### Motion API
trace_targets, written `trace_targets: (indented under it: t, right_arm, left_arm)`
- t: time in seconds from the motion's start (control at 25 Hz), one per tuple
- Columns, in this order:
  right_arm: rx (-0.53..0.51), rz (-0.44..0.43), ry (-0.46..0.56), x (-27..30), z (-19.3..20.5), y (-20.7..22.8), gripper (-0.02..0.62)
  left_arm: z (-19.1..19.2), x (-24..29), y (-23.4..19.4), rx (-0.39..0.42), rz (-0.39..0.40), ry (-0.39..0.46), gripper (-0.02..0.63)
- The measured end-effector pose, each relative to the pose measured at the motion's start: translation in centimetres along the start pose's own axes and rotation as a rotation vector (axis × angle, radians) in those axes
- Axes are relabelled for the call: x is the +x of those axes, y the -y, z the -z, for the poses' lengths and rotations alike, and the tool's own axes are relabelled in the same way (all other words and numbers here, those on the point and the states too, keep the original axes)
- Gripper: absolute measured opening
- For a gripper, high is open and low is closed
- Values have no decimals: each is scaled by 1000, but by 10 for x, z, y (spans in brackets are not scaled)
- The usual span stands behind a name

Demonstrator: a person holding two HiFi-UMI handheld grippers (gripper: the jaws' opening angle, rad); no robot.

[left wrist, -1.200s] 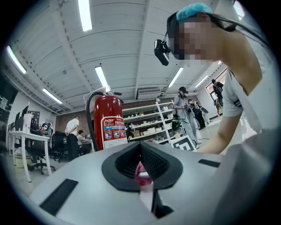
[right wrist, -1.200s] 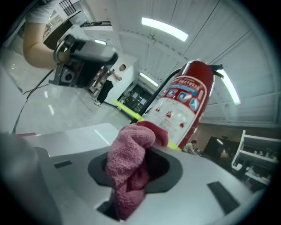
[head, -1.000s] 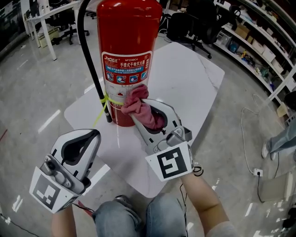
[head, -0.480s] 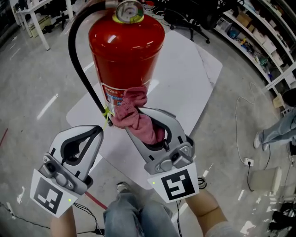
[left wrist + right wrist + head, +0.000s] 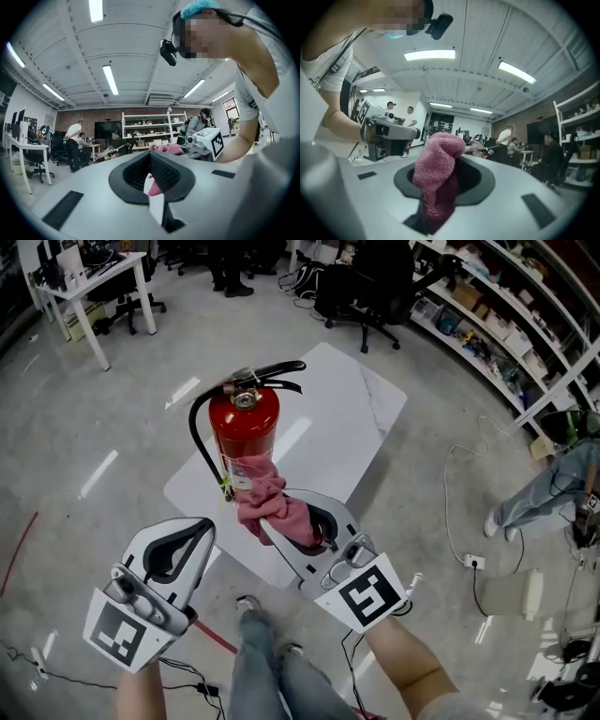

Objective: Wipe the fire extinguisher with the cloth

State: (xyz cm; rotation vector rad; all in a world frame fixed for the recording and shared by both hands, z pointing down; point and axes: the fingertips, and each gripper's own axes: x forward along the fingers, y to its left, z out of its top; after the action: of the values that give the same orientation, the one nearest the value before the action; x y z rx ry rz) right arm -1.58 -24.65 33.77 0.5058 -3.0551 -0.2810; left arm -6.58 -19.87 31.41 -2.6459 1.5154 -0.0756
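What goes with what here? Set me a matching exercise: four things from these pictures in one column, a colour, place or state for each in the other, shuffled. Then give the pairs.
Things
1. fire extinguisher
2. cloth
3. left gripper
4. hose

Descriptions
A. pink, clamped in the right gripper and held against the extinguisher's side
B. shut on nothing, held clear of the extinguisher
C. red, upright on the white tabletop
D. black, looping down the extinguisher's left side in the head view

Pairs: 1-C, 2-A, 3-B, 4-D
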Motion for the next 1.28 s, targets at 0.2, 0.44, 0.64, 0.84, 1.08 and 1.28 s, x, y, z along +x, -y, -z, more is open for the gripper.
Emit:
trace_targets:
  t: [0.2, 0.44, 0.64, 0.84, 1.08, 1.28]
  right_arm:
    - [111, -75, 8, -40, -110, -28, 120]
    - [157, -116, 57, -88, -208, -59, 124]
    - [143, -107, 74, -104, -249, -90, 124]
    - [133, -52, 70, -101, -268, -120, 124]
    - [139, 31, 87, -93, -284, -156, 124]
    - [144, 88, 97, -91, -300, -176, 124]
  left_arm:
    - [-98, -21, 32, -30, -15, -27, 8]
    - [-181, -51, 87, -46, 3, -27, 8]
    - [-217, -82, 104, -50, 23, 16, 8]
    - [-236, -114, 106, -60, 92, 51, 8]
    - [-244, -158, 104, -59, 150, 38, 8]
    - [-265, -183, 100, -71, 177, 86, 8]
